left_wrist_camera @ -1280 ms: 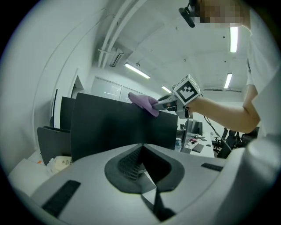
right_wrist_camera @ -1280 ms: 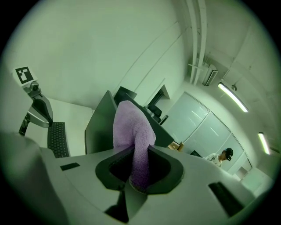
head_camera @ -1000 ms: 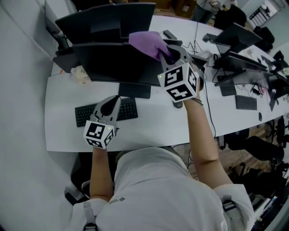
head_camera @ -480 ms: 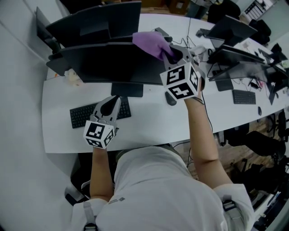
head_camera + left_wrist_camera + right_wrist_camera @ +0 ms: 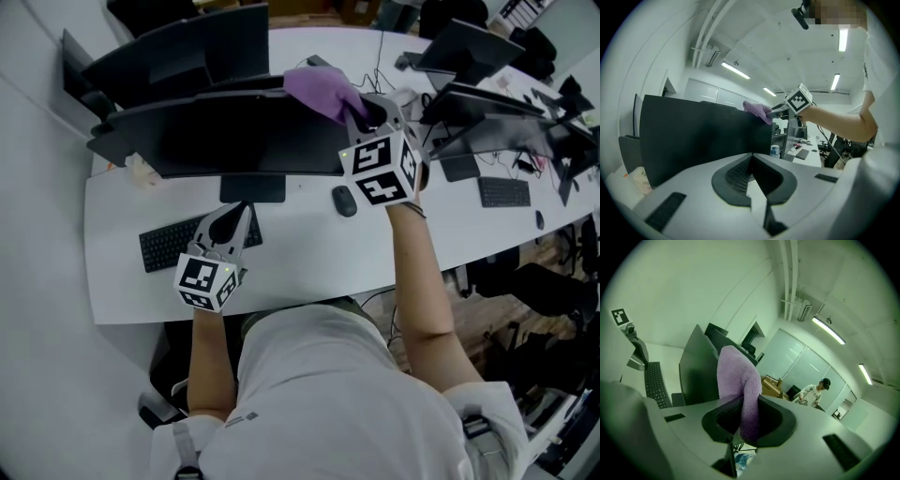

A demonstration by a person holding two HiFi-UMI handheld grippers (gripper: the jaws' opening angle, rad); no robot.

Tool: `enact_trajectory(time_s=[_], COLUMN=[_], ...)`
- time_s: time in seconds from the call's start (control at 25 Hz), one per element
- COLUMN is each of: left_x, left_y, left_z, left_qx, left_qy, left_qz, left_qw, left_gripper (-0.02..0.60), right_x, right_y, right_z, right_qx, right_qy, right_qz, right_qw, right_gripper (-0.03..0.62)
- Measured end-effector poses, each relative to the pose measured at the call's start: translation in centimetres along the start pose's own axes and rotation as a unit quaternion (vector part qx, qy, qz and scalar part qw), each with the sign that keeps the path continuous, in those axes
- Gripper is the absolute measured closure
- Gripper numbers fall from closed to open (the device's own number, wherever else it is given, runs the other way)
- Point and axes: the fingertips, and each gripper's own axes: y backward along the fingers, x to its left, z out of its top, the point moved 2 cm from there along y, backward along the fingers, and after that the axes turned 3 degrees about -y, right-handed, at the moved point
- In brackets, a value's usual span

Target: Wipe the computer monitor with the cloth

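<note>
Shifted slightly right, right gripper clamps purple cloth at top edge of monitor; left gripper closed, empty, near keyboard.

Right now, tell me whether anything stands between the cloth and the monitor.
Nothing visible does. The right gripper holds the cloth right at the monitor's top edge, near its right-hand corner.

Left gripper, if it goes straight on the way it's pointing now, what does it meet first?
Most likely the monitor: the left gripper, jaws shut and empty, points straight at its dark screen with nothing in between. Depth is unclear, so it might meet the lower edge instead.
</note>
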Motion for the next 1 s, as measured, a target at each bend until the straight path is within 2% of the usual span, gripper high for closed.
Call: enact_trajectory(time_s=[0.56,1.0], left_x=[-2.8,-4.5], left_y=[-1.5,-1.7], left_z=[0.2,0.0], left_qx=[0.015,0.031], left_qy=[-0.014,-0.021], left_qz=[-0.014,-0.018], left_qw=[0.9997,0.9991], left_gripper=[0.581,0.581], right_x=[-3.2,-3.8], right_y=[2.3,3.0], right_z=[-4.2,-6.9], right_qx=[-0.002,-0.006], right_qy=[-0.051,-0.097], right_qz=[-0.031,-0.033], right_qw=[0.998,0.995], right_gripper=[0.522,0.522])
